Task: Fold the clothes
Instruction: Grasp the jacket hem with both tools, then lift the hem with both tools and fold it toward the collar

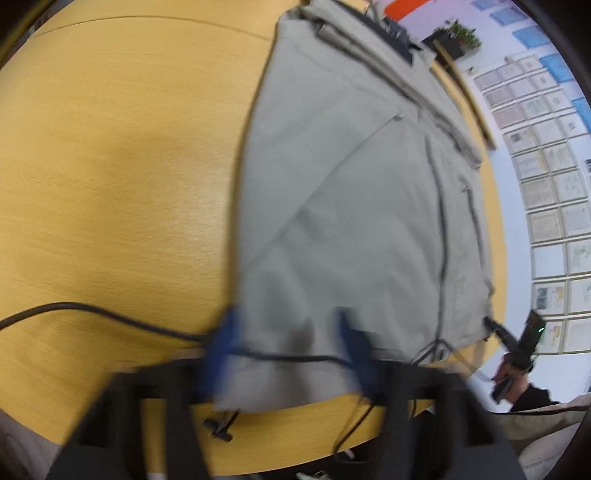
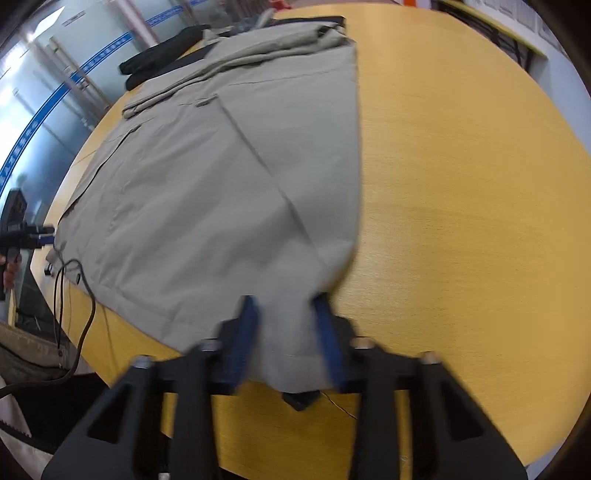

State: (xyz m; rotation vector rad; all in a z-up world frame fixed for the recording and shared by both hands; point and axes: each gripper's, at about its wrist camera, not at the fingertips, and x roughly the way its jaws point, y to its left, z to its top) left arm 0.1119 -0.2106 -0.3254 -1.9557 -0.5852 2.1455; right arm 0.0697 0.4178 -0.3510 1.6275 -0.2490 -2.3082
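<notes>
We count one beige jacket (image 1: 351, 206) spread flat on the yellow wooden table (image 1: 110, 166), its hem toward the near edge and its collar end bunched at the far side. We count two grippers, each with a pair of blue-padded fingers. The left gripper (image 1: 291, 354) has the near hem corner of the jacket lying between its spread fingers; motion blur keeps us from saying whether the pads press the cloth, so we cannot tell if it grips. The right gripper (image 2: 286, 339) likewise has the other near hem corner between its fingers, which stand apart with cloth bunched in the gap, and again we cannot tell if it is clamped. In the right wrist view the left gripper appears small at the far left, just beside the hem. We see one drawcord toggle (image 1: 219, 430) hanging below the hem by the left gripper, and one black cable (image 1: 92, 310) trailing across the table on the left. A second, dark garment (image 2: 159, 55) lies beyond the jacket's collar, at the far edge of the table. As for the room, one wall carries rows of framed papers (image 1: 546, 166), a potted plant (image 1: 461, 35) stands beyond the table, and glass panels with blue stripes (image 2: 55, 96) line the opposite side.
</notes>
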